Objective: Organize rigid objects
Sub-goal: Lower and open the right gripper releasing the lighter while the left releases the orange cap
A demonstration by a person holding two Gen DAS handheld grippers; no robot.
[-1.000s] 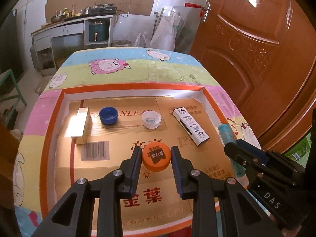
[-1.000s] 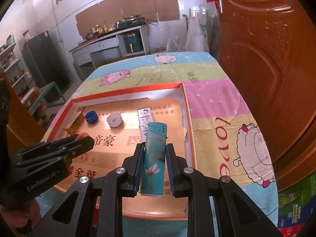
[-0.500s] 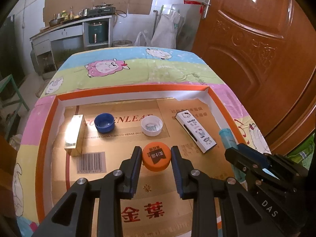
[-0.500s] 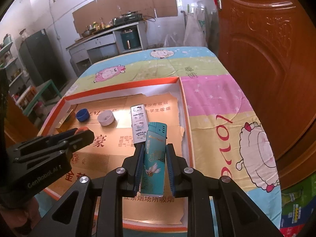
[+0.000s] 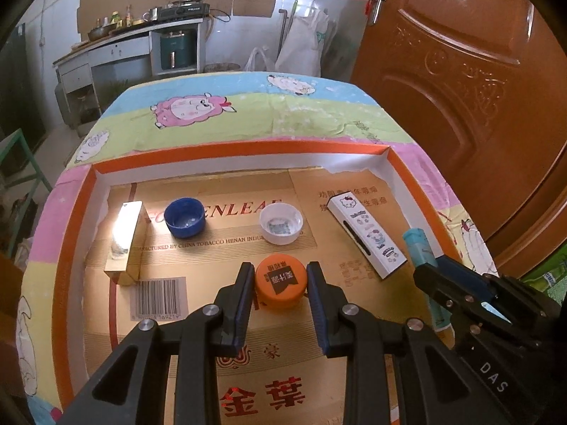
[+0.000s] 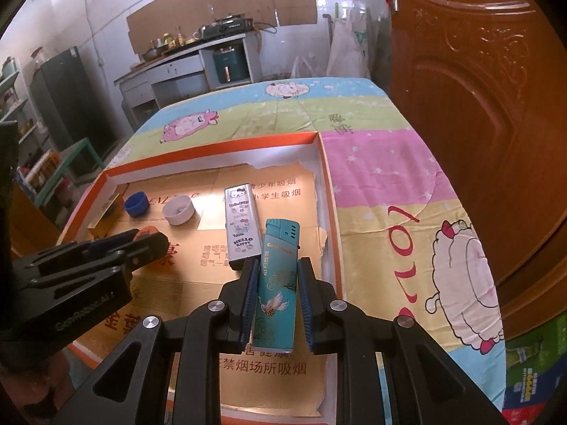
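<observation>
The round orange plastic bottle cap (image 5: 280,281) with dark printing on its top sat between the blue-padded fingers of the left gripper (image 5: 280,285), which closed on its sides above the gold printed cardboard lining a shallow orange-rimmed tray (image 5: 244,148). The teal rectangular lighter (image 6: 278,285) with a white crane drawing stood lengthwise in the right gripper (image 6: 277,299), whose narrow jaws pinched its long sides, above the tray's near right part.

Just beyond the lighter a silver rectangular lighter (image 6: 241,225) with cartoon cat print lay flat on the cardboard. Farther left lay a white round plastic cap (image 5: 281,223), open side up, and beside it a blue round plastic cap (image 5: 185,218), also open side up. At the tray's left side a shiny gold rectangular box (image 5: 124,241) lay near the wall.

The tray rested on a table covered by a pastel cartoon-sheep cloth (image 6: 382,177). A carved brown wooden door (image 5: 460,81) stood to the right.
</observation>
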